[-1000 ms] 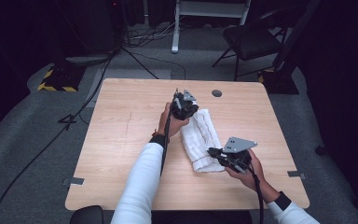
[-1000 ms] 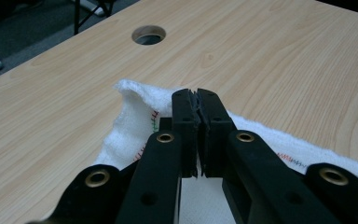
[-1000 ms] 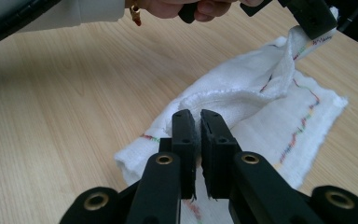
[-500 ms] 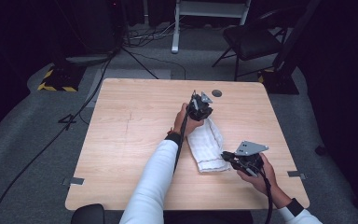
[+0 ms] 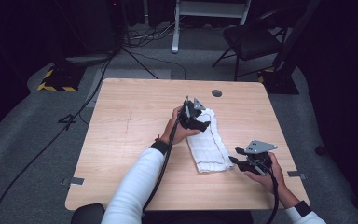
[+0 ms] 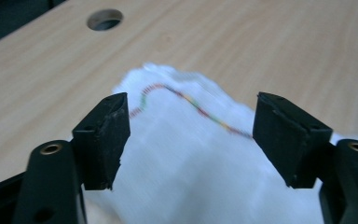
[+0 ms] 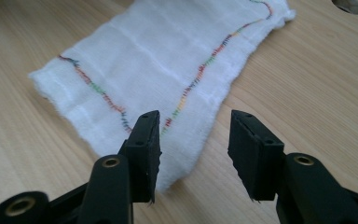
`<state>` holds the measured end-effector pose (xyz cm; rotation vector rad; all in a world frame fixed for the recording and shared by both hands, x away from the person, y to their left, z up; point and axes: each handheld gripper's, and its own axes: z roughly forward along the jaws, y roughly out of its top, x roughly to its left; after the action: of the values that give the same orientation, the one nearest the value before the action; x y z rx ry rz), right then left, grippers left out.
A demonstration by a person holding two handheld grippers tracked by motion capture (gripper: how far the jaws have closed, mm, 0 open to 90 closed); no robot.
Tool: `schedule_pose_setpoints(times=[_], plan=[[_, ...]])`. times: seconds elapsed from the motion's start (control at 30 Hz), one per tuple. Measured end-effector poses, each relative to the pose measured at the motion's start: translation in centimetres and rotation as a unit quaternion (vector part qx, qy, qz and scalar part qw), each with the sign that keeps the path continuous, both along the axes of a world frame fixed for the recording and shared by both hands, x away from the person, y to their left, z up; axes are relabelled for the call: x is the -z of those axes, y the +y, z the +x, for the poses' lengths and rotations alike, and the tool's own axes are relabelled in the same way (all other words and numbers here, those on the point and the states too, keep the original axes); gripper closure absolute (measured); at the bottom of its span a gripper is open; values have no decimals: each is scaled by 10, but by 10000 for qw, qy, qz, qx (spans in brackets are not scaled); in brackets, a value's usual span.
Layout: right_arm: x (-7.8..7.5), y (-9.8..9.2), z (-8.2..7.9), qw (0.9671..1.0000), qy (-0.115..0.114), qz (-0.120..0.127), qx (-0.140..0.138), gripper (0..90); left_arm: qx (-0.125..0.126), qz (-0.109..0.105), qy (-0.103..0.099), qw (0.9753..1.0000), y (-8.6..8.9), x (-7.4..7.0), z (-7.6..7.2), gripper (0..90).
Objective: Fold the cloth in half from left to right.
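Observation:
A white folded cloth [image 5: 209, 142] with coloured stitching lies flat on the wooden table [image 5: 130, 140], right of centre. My left gripper [image 5: 204, 123] hovers over the cloth's far end, jaws wide open; the cloth [image 6: 200, 163] and its stitched edge lie between and below them. My right gripper [image 5: 233, 161] sits at the cloth's near right corner, open. The cloth [image 7: 168, 65] stretches away from my right gripper [image 7: 195, 149]; its left jaw is over the cloth's near edge and its right jaw is over bare wood.
A round cable hole [image 5: 216, 93] sits near the table's far edge. Beyond the table stand a black chair [image 5: 251, 42] and a white stand base [image 5: 175, 46], with cables on the grey floor. Bare wood spreads to the left of the cloth.
My left gripper moved right and nearer, onto the cloth's far end. My right gripper slid right along the cloth's near edge. The cloth now lies flatter and longer.

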<state>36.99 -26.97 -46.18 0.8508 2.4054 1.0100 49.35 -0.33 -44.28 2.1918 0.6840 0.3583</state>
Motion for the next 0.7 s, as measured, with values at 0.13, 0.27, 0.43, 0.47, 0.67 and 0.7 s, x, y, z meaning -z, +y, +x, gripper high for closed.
schedule_pose_setpoints(times=[0.13,0.27,0.43,0.47,0.67,0.7], plan=[[4,0,3,9998,122,-97,-94,531,326,83,17,9994,6,4,-27,253],[11,4,5,9990,248,-283,-256,521,772,147,111,9968,9,17,-64,265],[16,5,6,9980,378,-319,-390,533,1007,138,257,9945,10,26,-84,296],[17,5,7,9979,399,-319,-407,536,1090,277,270,9933,8,32,-91,304],[22,7,6,9966,530,-342,-525,567,1190,565,361,9906,7,46,-100,314],[23,8,6,9965,557,-302,-539,570,1173,583,381,9907,10,49,-102,314]])
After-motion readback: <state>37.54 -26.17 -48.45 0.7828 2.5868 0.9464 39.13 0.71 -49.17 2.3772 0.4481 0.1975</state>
